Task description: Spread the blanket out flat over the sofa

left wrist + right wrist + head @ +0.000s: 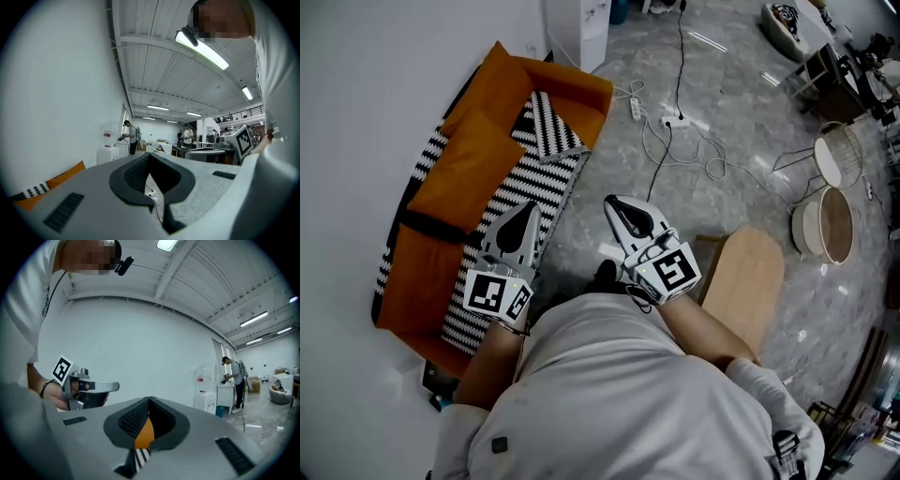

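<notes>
An orange sofa (455,155) stands against the white wall at the left. A black-and-white striped blanket (525,183) lies over its seat, with one end draped on the far armrest and a strip behind the back cushions. My left gripper (521,210) hovers over the blanket near the sofa's front edge, its jaws shut on nothing. The right gripper (615,202) is over the grey floor beside the sofa, also shut and empty. Past the left gripper (149,155) the sofa's corner (65,174) shows. Through the right gripper's (149,400) slot I see orange sofa (145,432) and stripes.
White cables and a power strip (675,122) lie on the floor beyond the right gripper. A wooden stool (750,272) stands at my right, round baskets (830,225) farther right. A white cabinet (577,28) sits past the sofa's far end. People stand far off in the hall.
</notes>
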A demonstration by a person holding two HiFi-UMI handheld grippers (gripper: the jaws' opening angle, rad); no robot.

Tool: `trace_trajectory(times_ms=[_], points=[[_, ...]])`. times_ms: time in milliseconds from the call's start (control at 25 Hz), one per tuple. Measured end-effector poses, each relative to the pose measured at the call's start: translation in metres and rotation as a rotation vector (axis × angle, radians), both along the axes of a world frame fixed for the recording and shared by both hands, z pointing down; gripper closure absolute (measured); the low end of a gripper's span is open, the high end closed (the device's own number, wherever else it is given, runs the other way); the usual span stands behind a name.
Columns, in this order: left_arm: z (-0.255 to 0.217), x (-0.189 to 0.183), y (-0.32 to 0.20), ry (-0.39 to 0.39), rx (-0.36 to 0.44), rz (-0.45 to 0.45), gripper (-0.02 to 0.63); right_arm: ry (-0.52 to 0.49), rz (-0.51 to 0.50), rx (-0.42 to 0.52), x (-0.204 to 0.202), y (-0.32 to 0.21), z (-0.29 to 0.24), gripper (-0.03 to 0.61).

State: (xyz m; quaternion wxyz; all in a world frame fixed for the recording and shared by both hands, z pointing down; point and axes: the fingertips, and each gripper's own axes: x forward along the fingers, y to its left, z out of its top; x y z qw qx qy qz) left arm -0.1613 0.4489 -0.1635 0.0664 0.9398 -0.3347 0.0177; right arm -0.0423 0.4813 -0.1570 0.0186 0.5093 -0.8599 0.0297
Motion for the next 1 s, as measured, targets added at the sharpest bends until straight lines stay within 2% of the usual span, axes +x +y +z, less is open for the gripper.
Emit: trace_trajectory(times_ms=[200, 400, 680, 1000], points=[[0.005, 0.033, -0.02, 0.006, -0.016, -0.029, 0.604, -0.002, -0.02, -0.011, 0.041, -0.02, 0.005, 0.552], [0.008, 0.054, -0.029, -0.002, -0.033, -0.041, 0.604, -0.017, -0.028, -0.022, 0.062, -0.035, 0.009, 0.552], [0.024, 0.057, -0.064, -0.013, -0.054, -0.055, 0.604, -0.028, -0.01, -0.04, 0.074, -0.071, 0.024, 0.552], [0.028, 0.057, -0.13, 0.005, -0.056, -0.045, 0.604, -0.002, -0.015, -0.057, 0.069, -0.133, 0.029, 0.552]])
